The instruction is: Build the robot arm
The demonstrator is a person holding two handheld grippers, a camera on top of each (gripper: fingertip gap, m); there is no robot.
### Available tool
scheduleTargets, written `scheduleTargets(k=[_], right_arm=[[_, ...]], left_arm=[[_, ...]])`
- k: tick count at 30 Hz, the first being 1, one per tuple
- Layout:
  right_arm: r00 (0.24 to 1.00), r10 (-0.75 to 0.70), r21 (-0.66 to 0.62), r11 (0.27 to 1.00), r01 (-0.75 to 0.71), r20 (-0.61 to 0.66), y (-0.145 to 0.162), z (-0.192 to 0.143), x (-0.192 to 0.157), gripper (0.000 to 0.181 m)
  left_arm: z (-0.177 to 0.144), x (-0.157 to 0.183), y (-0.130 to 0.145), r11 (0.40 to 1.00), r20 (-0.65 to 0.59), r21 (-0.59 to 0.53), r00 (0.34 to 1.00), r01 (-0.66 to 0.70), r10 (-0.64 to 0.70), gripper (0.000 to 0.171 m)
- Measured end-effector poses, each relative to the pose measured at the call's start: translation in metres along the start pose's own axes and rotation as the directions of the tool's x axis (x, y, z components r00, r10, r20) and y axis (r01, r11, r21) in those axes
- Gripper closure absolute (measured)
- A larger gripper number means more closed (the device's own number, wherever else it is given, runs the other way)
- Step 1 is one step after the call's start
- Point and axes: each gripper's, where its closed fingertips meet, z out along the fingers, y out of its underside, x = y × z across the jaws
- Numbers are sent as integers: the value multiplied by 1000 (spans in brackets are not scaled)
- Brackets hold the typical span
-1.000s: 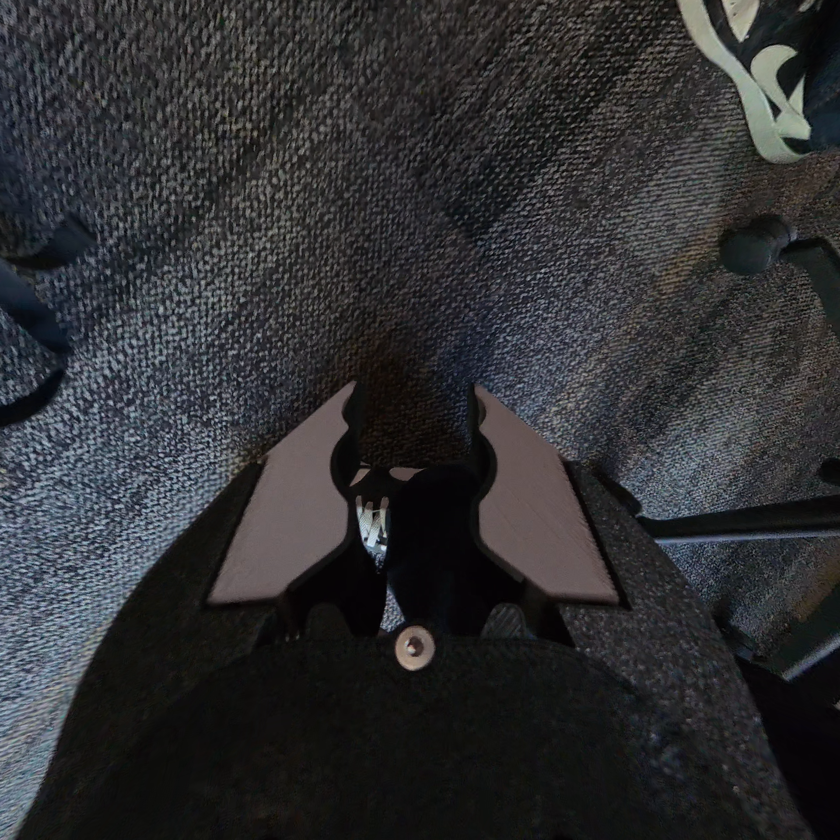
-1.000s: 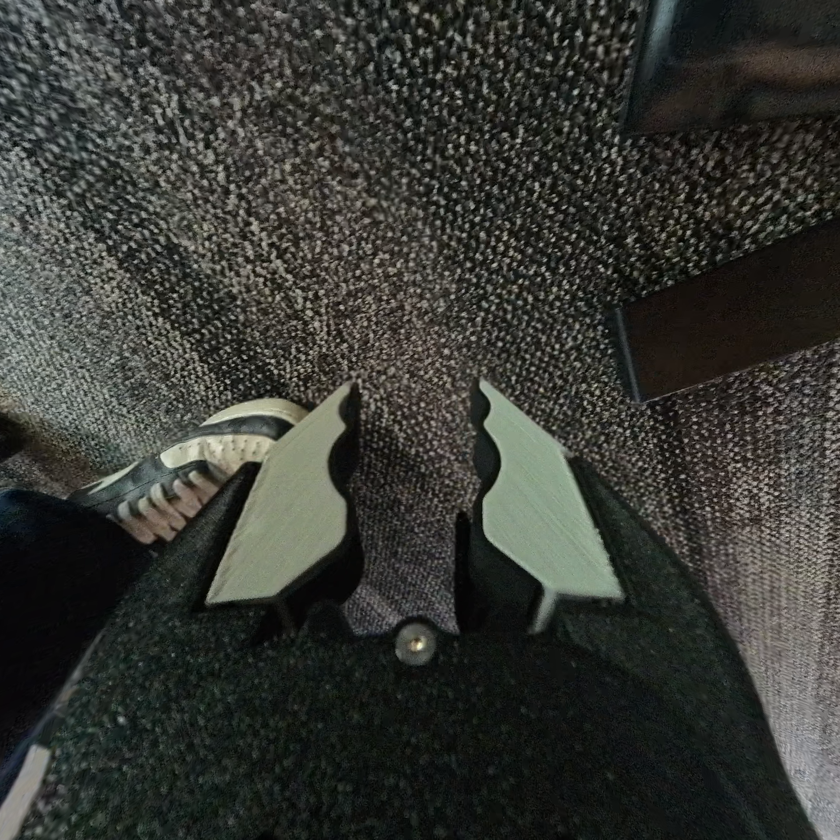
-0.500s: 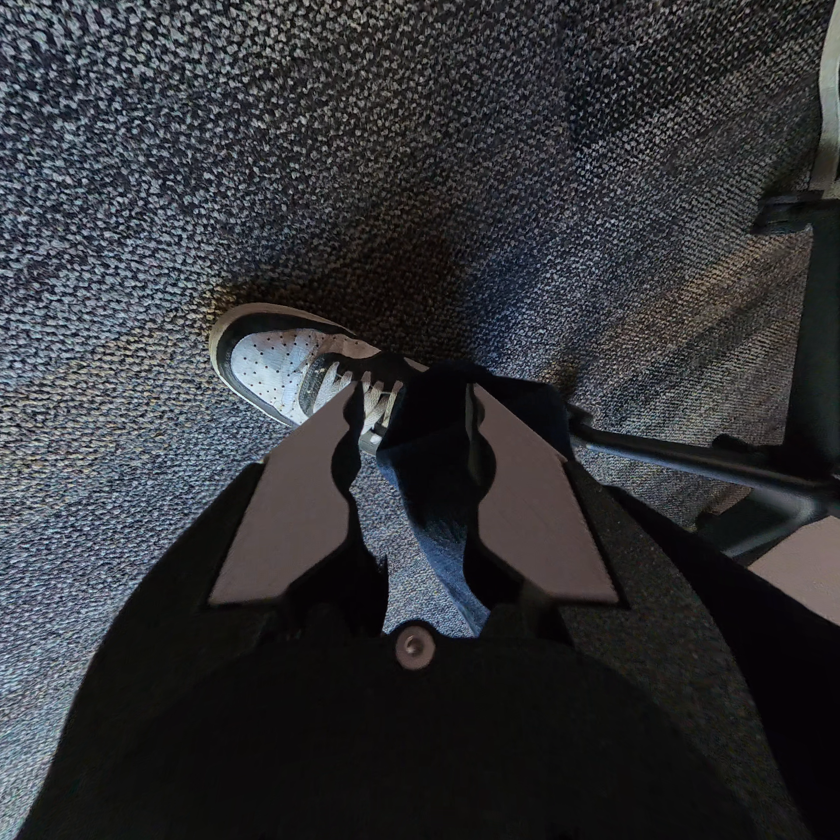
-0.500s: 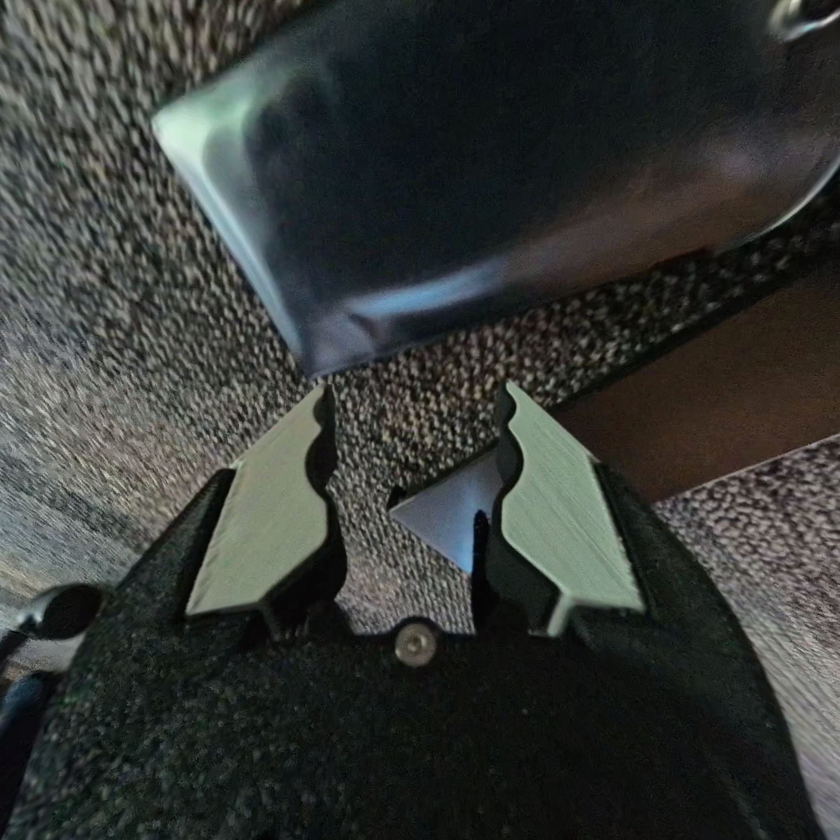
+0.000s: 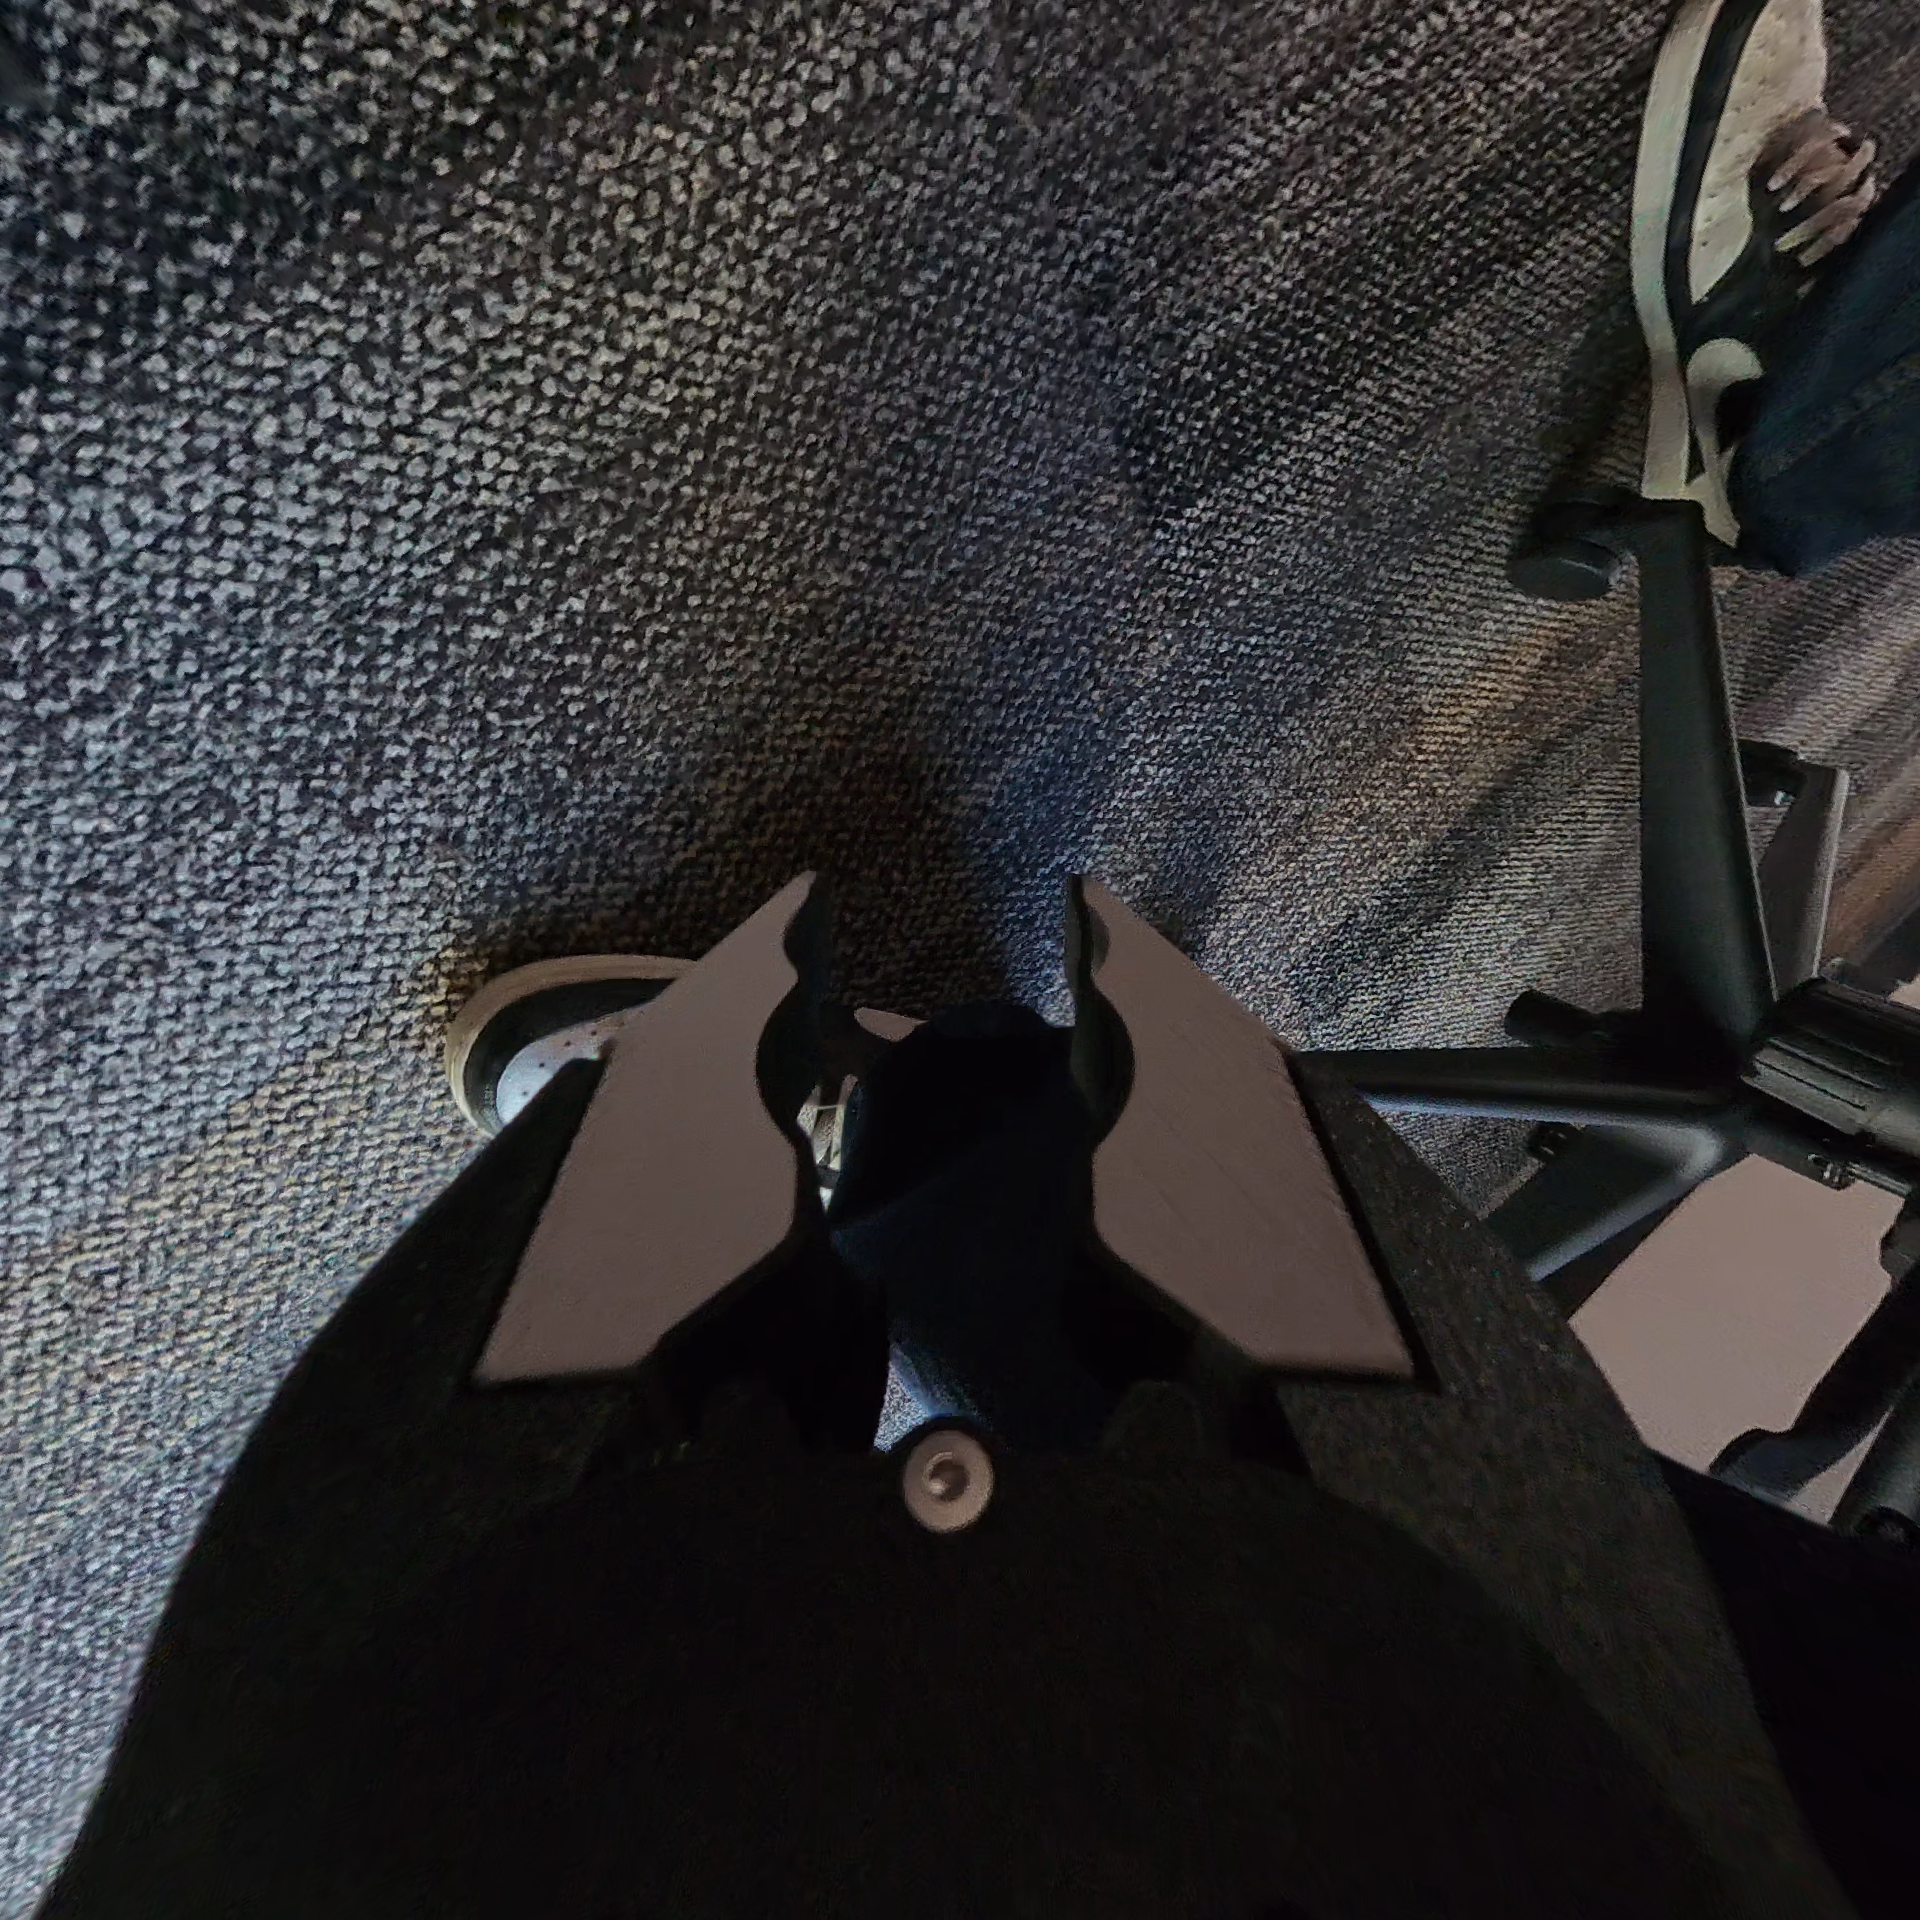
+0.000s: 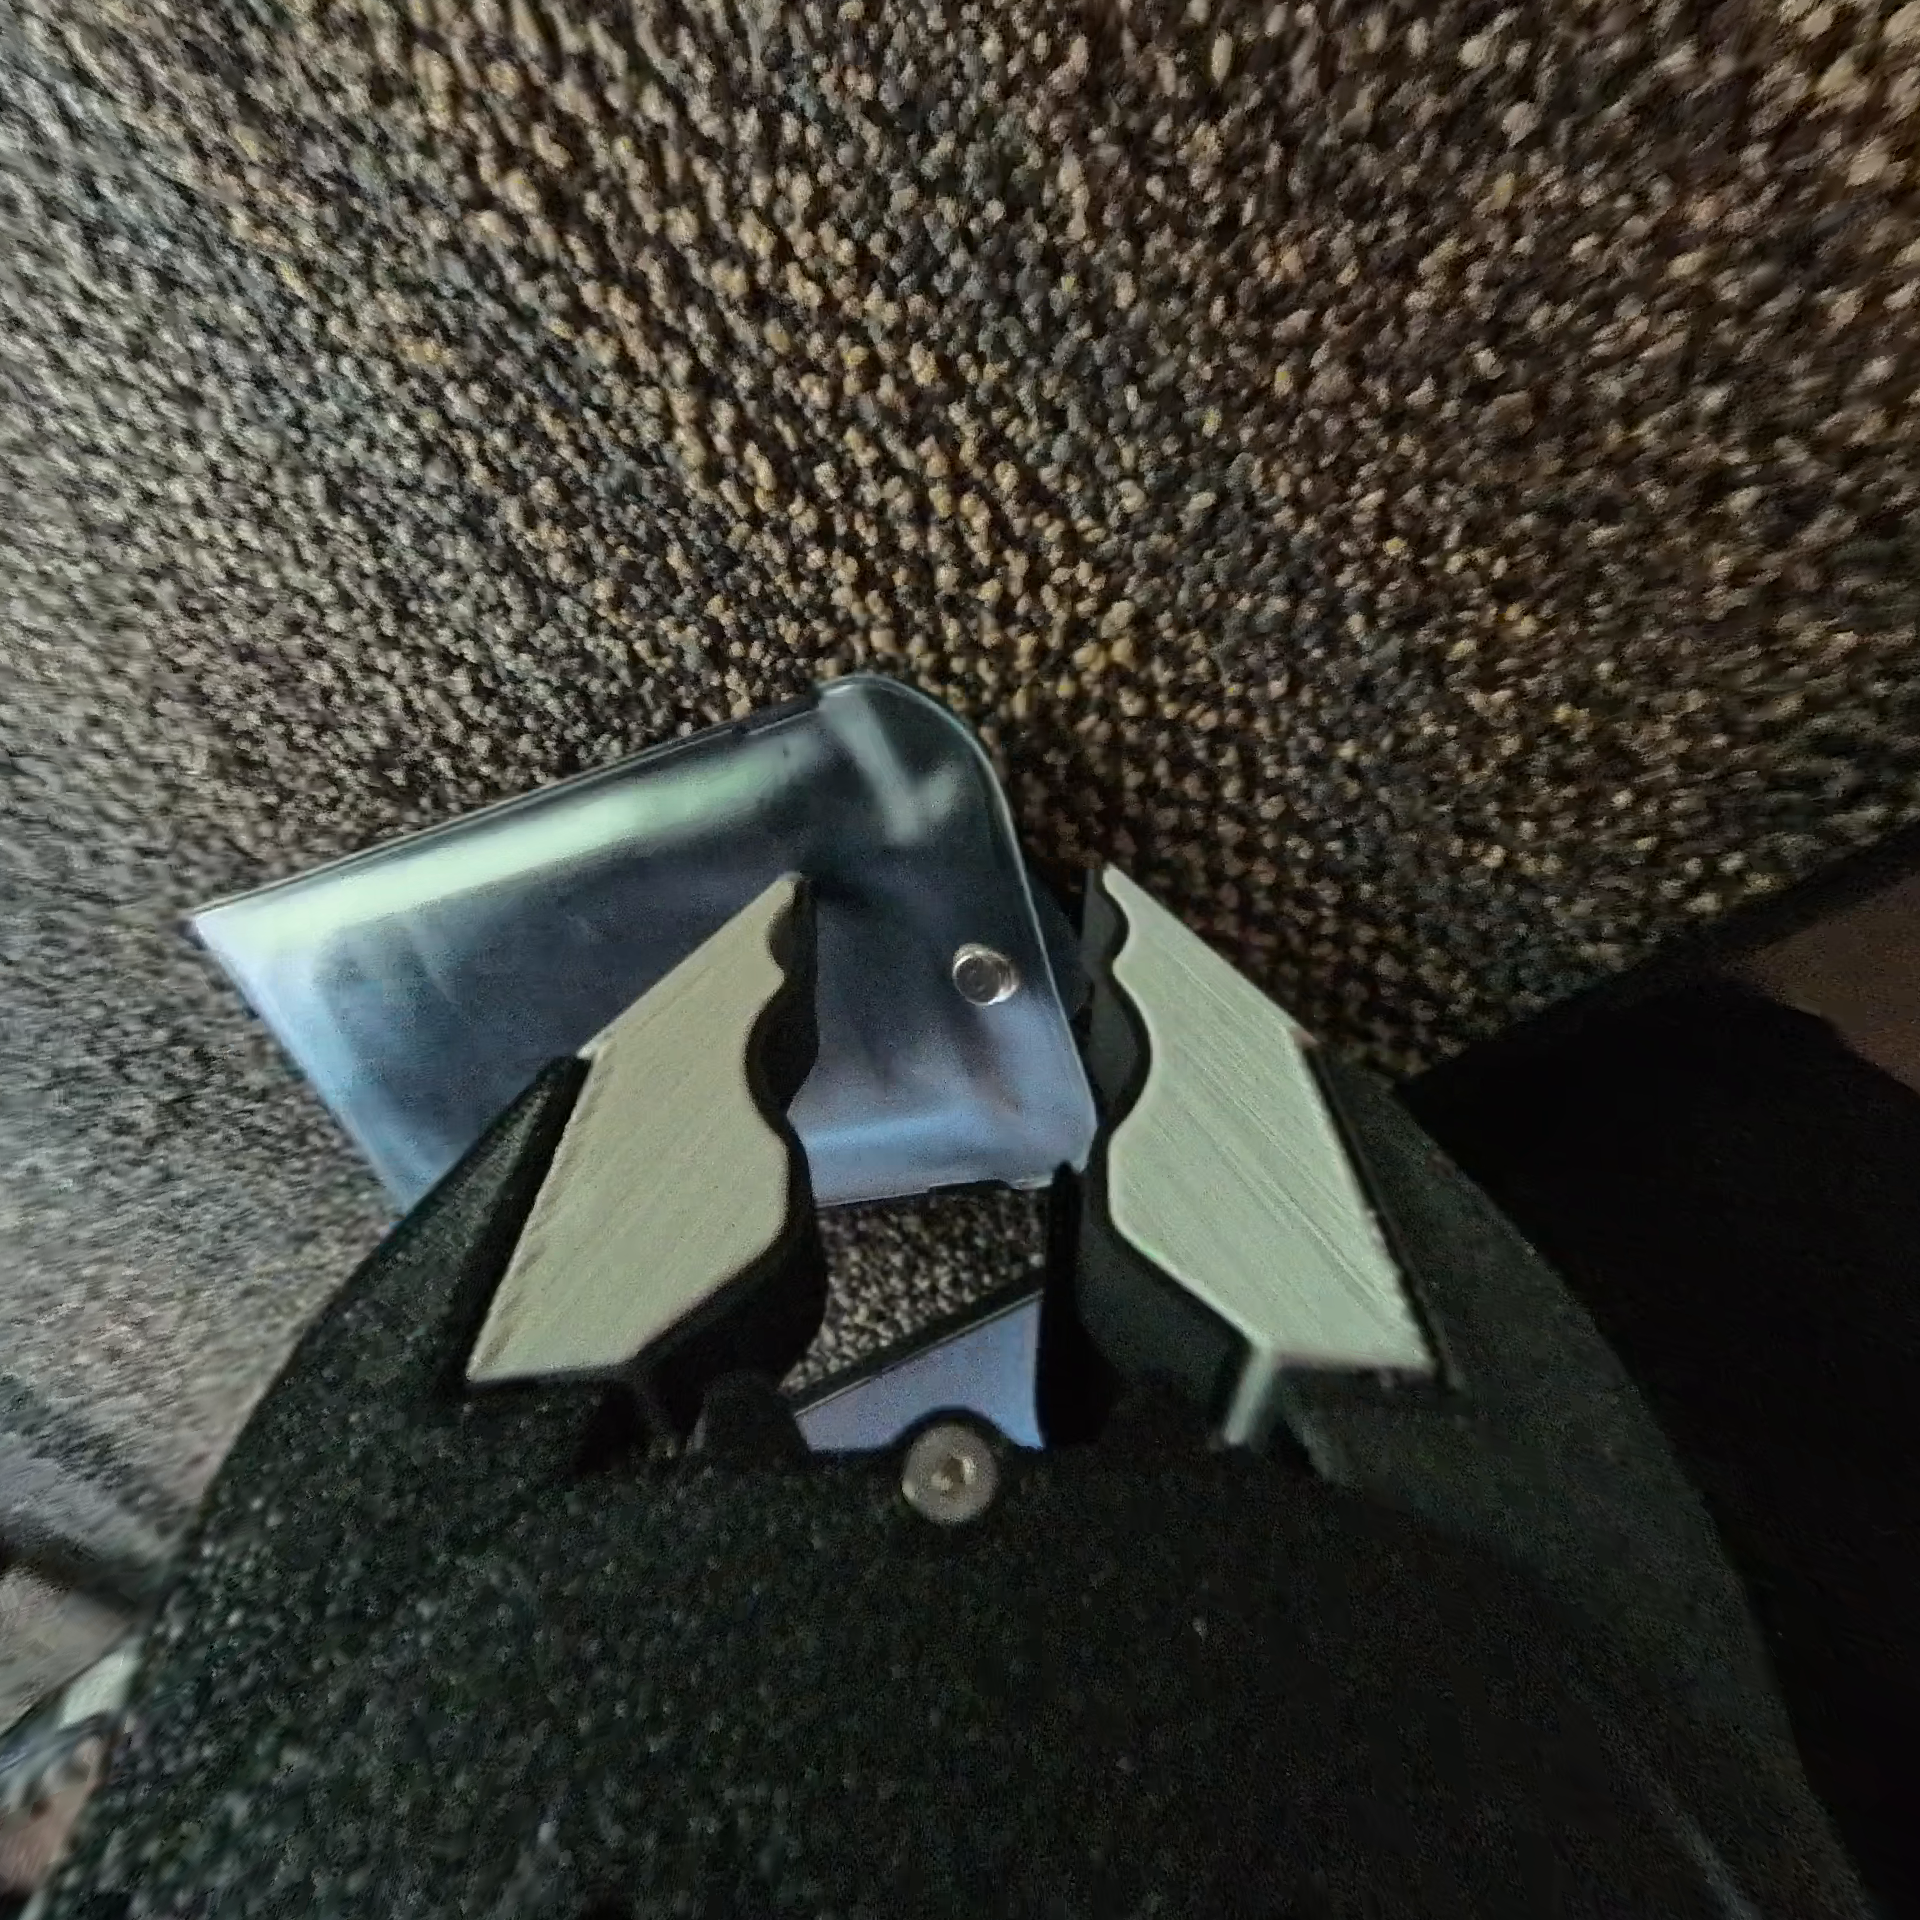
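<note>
Shiny metal plate (image 6: 644, 935), a flat bracket-like piece with a rounded corner and a small rivet, lies straight ahead of the right tongs (image 6: 945, 894), its long axis running leftward across the view; whether it touches them I cannot tell. These tongs stand released, gripping nothing. The left tongs (image 5: 940, 904) are likewise spread and empty, pointing down at a person's dark trouser leg (image 5: 956, 1143) and white-and-black sneaker (image 5: 540, 1029). Speckled grey carpet (image 5: 727, 468) covers the floor in both views. A black office-chair base (image 5: 1704, 831) with castors stands to the right, beside a second sneaker (image 5: 1704, 208).
</note>
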Motion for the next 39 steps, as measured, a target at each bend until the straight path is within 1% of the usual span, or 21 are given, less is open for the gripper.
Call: scheduleTargets(k=[1,3,4,5,6,8,10,12,14,16,20,22,25,26,28,30,33,35,36,37,39], right_arm=[[999,15,-3,1000,-15,42,1,0,-4,137],[992,19,-76,997,-9,128,14,1,-15,158],[987,30,-87,996,-17,157,17,-1,-21,172],[973,56,-72,997,-41,222,14,-6,-32,179],[953,87,-71,995,-69,291,10,-13,-45,181],[938,35,-44,999,-21,346,3,-36,-68,181],[954,-65,-13,997,72,291,-7,-64,-79,181],[967,-161,56,987,153,195,-31,-102,-82,181],[968,-247,119,963,242,29,-58,-141,-73,181],[944,-312,126,938,324,-108,-76,-169,-64,181],[883,-359,103,909,405,-304,-90,-193,-48,181],[888,-334,110,917,384,-315,-91,-198,-46,181],[892,-335,86,923,376,-305,-88,-197,-44,181],[906,-330,81,929,362,-266,-86,-197,-48,181],[945,-303,72,947,313,-121,-78,-195,-64,181],[962,-274,30,961,274,6,-67,-185,-74,181],[959,-274,-74,957,279,68,-52,-149,-70,181],[946,-324,-128,938,323,17,-54,-118,-55,181],[930,-361,-159,924,347,-66,-61,-104,-37,181],[909,-401,-205,905,374,-111,-64,-89,-22,181],[889,-426,-298,881,367,-168,-65,-58,7,179]], left_arm=[[1,2,-1,1000,-10,-5,1000,-4,4,129],[5,6,-1,1000,-31,-20,999,-6,6,129],[7,7,0,999,-37,-30,999,-10,9,129],[8,8,0,999,-41,-39,999,-17,15,129],[8,8,1,999,-41,-47,999,-27,25,129],[5,5,-2,998,-33,-53,999,-41,39,129],[3,3,-7,998,-37,-44,999,-36,34,130],[1,3,-13,999,-47,-30,999,-25,23,130],[1,4,-16,999,-56,-28,998,-26,24,131],[2,4,-19,999,-52,-28,998,-43,41,131],[0,7,-23,998,-54,-24,997,-61,60,131],[0,7,-22,998,-53,-31,997,-62,60,131],[2,7,-18,998,-63,-41,997,-50,48,131],[2,7,-17,998,-65,-45,997,-49,46,131],[2,6,-17,997,-64,-51,997,-51,48,131],[3,6,-18,998,-68,-48,997,-46,43,131],[3,8,-20,998,-77,-49,996,-49,45,131],[3,9,-21,997,-74,-51,996,-60,56,131],[3,9,-22,997,-73,-52,996,-62,58,131],[3,10,-22,997,-75,-52,996,-60,56,131],[3,12,-22,997,-82,-52,995,-56,51,131]])
